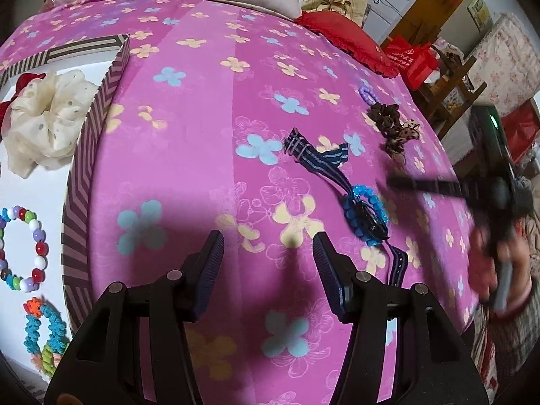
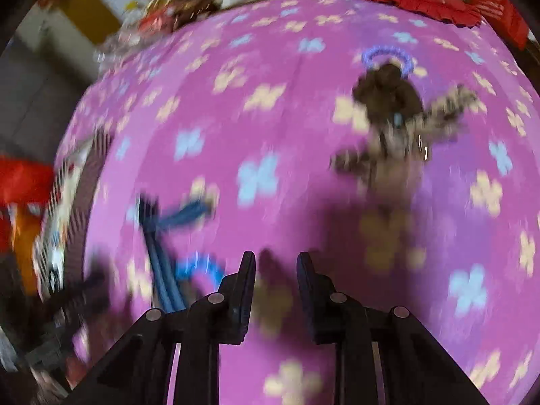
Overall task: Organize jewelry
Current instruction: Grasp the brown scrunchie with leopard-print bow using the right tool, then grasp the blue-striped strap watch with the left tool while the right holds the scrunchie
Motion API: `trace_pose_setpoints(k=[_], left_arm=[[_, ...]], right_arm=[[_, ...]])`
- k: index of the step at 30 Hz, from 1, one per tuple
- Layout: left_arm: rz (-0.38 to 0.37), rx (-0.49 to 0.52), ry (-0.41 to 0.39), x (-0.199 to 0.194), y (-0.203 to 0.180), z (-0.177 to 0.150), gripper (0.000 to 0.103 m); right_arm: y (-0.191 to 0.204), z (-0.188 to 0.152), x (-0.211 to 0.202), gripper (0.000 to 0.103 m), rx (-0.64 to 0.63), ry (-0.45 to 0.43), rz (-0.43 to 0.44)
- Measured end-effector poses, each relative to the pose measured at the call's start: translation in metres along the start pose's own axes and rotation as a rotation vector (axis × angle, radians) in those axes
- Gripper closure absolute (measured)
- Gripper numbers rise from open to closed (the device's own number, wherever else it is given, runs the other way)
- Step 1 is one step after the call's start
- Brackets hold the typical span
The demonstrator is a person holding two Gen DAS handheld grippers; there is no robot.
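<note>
My left gripper [image 1: 268, 253] hangs open over the pink flowered bedspread [image 1: 202, 135] with nothing between its fingers. To its left stands a striped box [image 1: 98, 128] holding a cream scrunchie [image 1: 47, 114], a coloured bead bracelet [image 1: 41, 248] and knitted hair ties [image 1: 44, 330]. On the spread lie a navy striped strap [image 1: 317, 158], a blue bead bracelet [image 1: 351, 202], a brown scrunchie [image 1: 384, 118], a leopard bow [image 1: 401, 138] and a purple ring [image 1: 368, 94]. My right gripper [image 2: 275, 263], blurred, is open and empty, short of the brown scrunchie [image 2: 388, 91] and the bow [image 2: 438, 114].
Pillows, a red cushion [image 1: 344, 40] and plastic bags line the far edge of the bed. The bed's right edge drops to a cluttered floor with red bags and a wooden rack. A hand holds the right gripper [image 1: 395, 182] at that edge.
</note>
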State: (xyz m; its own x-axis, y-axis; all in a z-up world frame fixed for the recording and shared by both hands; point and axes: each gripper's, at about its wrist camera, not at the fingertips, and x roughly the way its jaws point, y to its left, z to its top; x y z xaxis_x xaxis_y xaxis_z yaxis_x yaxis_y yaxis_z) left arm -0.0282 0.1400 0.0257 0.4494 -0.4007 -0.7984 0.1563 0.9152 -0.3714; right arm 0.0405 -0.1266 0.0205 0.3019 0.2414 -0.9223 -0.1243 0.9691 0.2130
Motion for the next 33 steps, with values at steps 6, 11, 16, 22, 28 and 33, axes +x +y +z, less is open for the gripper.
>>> trace_pose_setpoints(k=[6, 11, 16, 22, 28, 33], left_arm=[[0.026, 0.032, -0.027, -0.005, -0.004, -0.004, 0.048], [0.032, 0.04, -0.031, -0.005, -0.005, -0.005, 0.048], [0.024, 0.035, -0.009, 0.0, -0.004, -0.003, 0.048], [-0.001, 0.041, 0.015, 0.007, -0.006, 0.0, 0.048], [-0.007, 0.044, 0.017, 0.008, -0.006, 0.001, 0.048], [0.012, 0.065, -0.004, 0.005, -0.011, -0.004, 0.048]], right_arm=[[-0.018, -0.015, -0.043, 0.055, 0.022, -0.102, -0.147], [-0.02, 0.033, -0.068, 0.039, 0.039, -0.248, -0.239], [-0.023, 0.091, -0.033, 0.039, 0.032, -0.21, -0.345], [-0.032, 0.125, 0.026, 0.073, -0.028, -0.089, -0.458], [-0.033, 0.101, -0.029, 0.082, 0.053, -0.23, -0.346], [-0.027, 0.044, -0.115, 0.082, 0.095, -0.356, -0.161]])
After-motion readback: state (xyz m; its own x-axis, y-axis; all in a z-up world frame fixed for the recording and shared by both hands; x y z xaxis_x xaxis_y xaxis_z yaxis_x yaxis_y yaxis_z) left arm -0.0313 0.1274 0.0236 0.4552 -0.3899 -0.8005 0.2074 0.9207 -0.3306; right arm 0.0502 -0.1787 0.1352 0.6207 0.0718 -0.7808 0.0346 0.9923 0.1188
